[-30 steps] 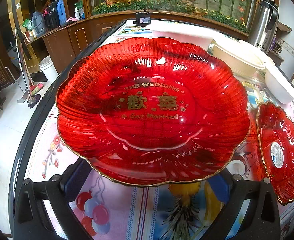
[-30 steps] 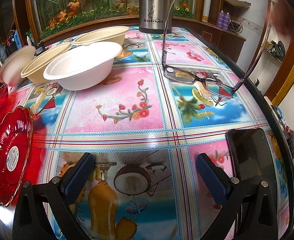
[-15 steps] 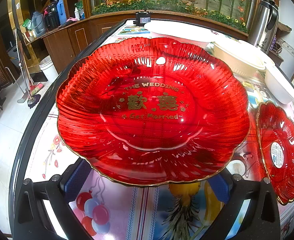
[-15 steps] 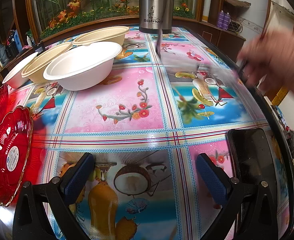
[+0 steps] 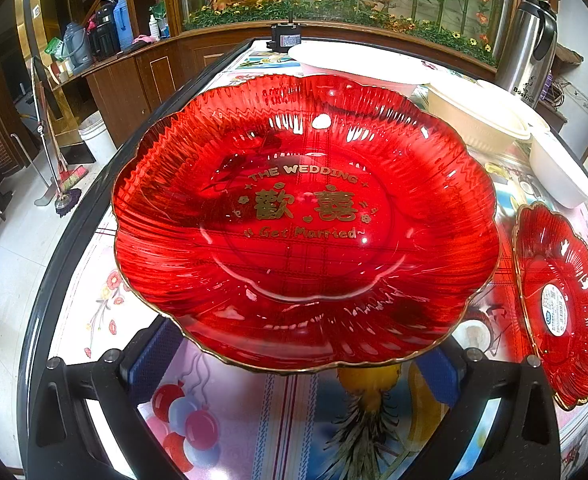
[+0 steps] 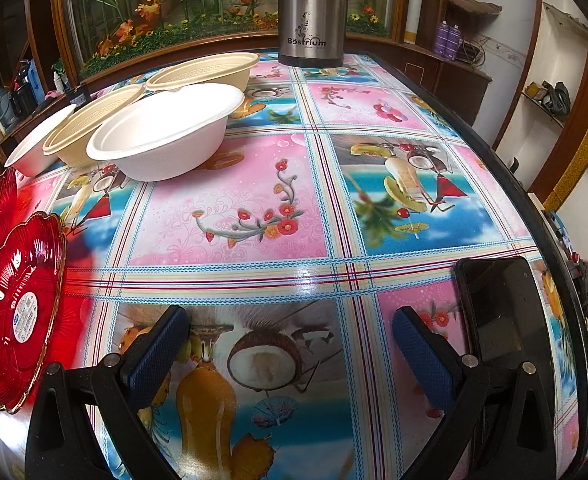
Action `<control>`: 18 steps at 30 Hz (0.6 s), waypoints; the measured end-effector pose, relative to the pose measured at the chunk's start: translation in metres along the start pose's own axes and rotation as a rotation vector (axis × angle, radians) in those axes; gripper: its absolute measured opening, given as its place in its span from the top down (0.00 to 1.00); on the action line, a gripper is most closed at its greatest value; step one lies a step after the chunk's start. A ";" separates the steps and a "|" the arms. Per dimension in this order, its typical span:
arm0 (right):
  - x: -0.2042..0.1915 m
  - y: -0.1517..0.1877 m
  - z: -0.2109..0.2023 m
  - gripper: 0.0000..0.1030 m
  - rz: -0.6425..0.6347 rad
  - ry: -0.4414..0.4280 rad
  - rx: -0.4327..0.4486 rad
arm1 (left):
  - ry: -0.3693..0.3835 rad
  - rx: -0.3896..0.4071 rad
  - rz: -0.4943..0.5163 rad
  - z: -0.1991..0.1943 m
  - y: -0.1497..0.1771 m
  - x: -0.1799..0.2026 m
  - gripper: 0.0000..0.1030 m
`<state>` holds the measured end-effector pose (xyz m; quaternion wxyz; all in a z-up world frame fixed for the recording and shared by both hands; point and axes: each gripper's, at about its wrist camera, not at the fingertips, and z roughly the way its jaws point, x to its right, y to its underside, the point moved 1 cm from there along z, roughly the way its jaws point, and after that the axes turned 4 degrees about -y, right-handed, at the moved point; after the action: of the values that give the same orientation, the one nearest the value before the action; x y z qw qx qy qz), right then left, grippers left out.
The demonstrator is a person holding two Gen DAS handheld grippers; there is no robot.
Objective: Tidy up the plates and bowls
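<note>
- Left wrist view: the left gripper (image 5: 298, 364) is held level and low over the table (image 5: 254, 420), fingers spread wide, with the near rim of the large red plate (image 5: 306, 220) lying between and above the blue pads (image 5: 156, 354); whether the pads touch the rim cannot be told.
- A smaller red plate (image 5: 560, 304) is seen to the right of this gripper; white bowls (image 5: 478, 118) stand beyond the large plate.
- Right wrist view: the right gripper (image 6: 290, 354) is held low over the tablecloth, jaws wide apart and holding nothing.
- The smaller red plate (image 6: 18, 308) lies to its left, stacked bowls (image 6: 166, 128) ahead-left, a steel flask (image 6: 312, 12) far ahead, a black phone (image 6: 502, 312) just right.
</note>
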<state>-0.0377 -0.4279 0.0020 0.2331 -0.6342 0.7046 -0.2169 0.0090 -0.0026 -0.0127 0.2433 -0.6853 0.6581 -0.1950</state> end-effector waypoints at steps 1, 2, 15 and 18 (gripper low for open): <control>0.000 0.000 0.000 0.01 0.000 0.000 0.000 | 0.000 -0.001 0.000 0.000 0.000 0.000 0.00; 0.000 0.000 0.000 0.01 0.000 0.000 0.000 | 0.000 -0.001 0.000 0.000 0.000 0.000 0.00; 0.000 0.000 0.000 0.01 0.000 0.000 0.000 | 0.000 -0.005 0.000 0.000 0.000 0.000 0.00; 0.000 0.000 0.000 0.01 0.000 0.000 0.000 | 0.000 -0.005 0.000 0.000 0.000 0.000 0.00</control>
<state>-0.0376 -0.4280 0.0020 0.2334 -0.6342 0.7045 -0.2169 0.0090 -0.0025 -0.0127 0.2414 -0.6858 0.6588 -0.1934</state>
